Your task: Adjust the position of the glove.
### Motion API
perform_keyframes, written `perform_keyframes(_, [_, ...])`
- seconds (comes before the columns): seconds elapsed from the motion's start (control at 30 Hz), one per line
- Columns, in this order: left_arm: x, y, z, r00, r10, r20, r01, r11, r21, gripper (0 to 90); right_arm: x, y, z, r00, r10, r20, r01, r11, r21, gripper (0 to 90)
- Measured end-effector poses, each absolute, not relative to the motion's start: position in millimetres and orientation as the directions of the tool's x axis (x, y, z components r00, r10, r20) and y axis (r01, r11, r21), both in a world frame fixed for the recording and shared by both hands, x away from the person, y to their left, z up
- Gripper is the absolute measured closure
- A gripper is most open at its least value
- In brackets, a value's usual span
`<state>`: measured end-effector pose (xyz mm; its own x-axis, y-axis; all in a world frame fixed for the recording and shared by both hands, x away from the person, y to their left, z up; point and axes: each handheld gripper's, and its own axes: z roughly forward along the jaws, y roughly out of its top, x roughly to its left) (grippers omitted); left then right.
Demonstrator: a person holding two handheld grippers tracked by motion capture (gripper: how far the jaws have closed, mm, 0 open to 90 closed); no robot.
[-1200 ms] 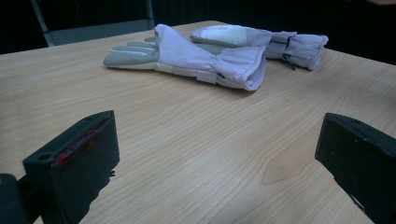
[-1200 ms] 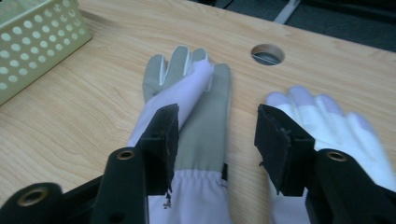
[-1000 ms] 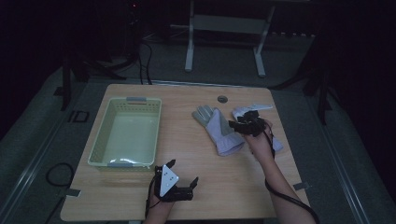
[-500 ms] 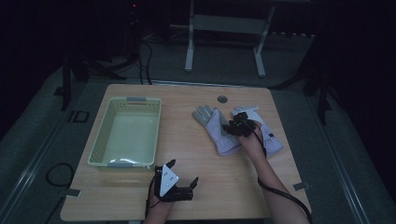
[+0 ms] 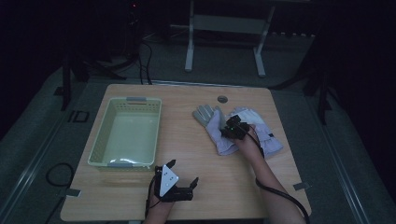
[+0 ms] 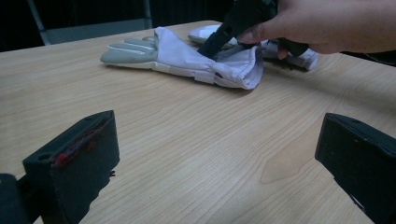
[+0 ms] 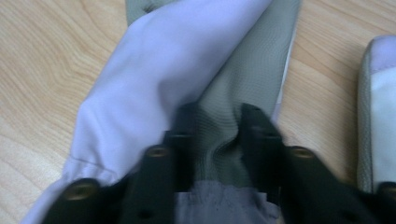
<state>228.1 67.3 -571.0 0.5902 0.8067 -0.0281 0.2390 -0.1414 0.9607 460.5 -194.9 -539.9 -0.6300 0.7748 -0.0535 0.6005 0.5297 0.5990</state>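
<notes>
Two pale work gloves lie on the wooden table (image 5: 233, 186), right of its middle. The left glove (image 5: 210, 122) (image 6: 177, 56) is white with grey fingers and points toward the back left. My right gripper (image 5: 229, 130) (image 7: 217, 121) is shut on a puckered fold of its grey palm fabric (image 7: 261, 60) near the cuff, and the hand (image 6: 322, 23) holds it from above. The second glove (image 5: 266, 135) (image 7: 378, 102) lies just to the right. My left gripper (image 5: 183, 171) (image 6: 219, 154) hovers open over bare wood at the front edge, its jaws wide apart.
A pale green perforated basket (image 5: 98, 149) stands on the left half of the table. A small round grommet (image 5: 222, 99) sits near the back edge. Bare wood stretches between the basket and the gloves. A metal stand (image 5: 224, 23) stands on the floor behind.
My right gripper has slid a little to the left over the left glove and pinched its fabric. The left gripper has stayed where it was.
</notes>
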Motion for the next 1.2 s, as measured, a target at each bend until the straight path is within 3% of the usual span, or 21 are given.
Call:
perform_keyframes(0.13, [228.2, 67.2, -571.0, 0.590, 0.807, -0.028, 0.240, -0.142, 0.960, 0.0, 458.9, -188.0, -535.7, -0.601, 0.796, -0.068, 0.626, 0.522, 0.579, 85.1])
perform_keyframes(0.2, [228.4, 67.4, -570.9, 0.590, 0.807, -0.031, 0.242, -0.140, 0.960, 0.0, 457.0, -188.3, -532.5, -0.583, 0.812, -0.039, 0.639, 0.487, 0.595, 86.3])
perform_keyframes(0.3, [228.5, 67.6, -570.9, 0.589, 0.807, -0.033, 0.243, -0.138, 0.960, 0.0, 452.1, -192.2, -525.0, -0.545, 0.836, 0.055, 0.664, 0.391, 0.637, 86.9])
perform_keyframes(0.53, [228.3, 67.4, -570.9, 0.588, 0.808, -0.030, 0.242, -0.140, 0.960, 0.0, 417.5, -187.1, -497.1, -0.458, 0.880, 0.124, 0.647, 0.234, 0.726, 87.2])
perform_keyframes(0.9, [228.2, 67.5, -571.0, 0.588, 0.808, -0.030, 0.241, -0.140, 0.960, 0.0, 370.4, -182.2, -475.6, -0.383, 0.901, 0.204, 0.639, 0.099, 0.763, 87.1])
perform_keyframes(1.2, [228.2, 67.3, -571.1, 0.589, 0.808, -0.029, 0.239, -0.140, 0.961, 0.0, 353.5, -168.3, -495.1, -0.348, 0.910, 0.227, 0.656, 0.063, 0.752, 87.0])
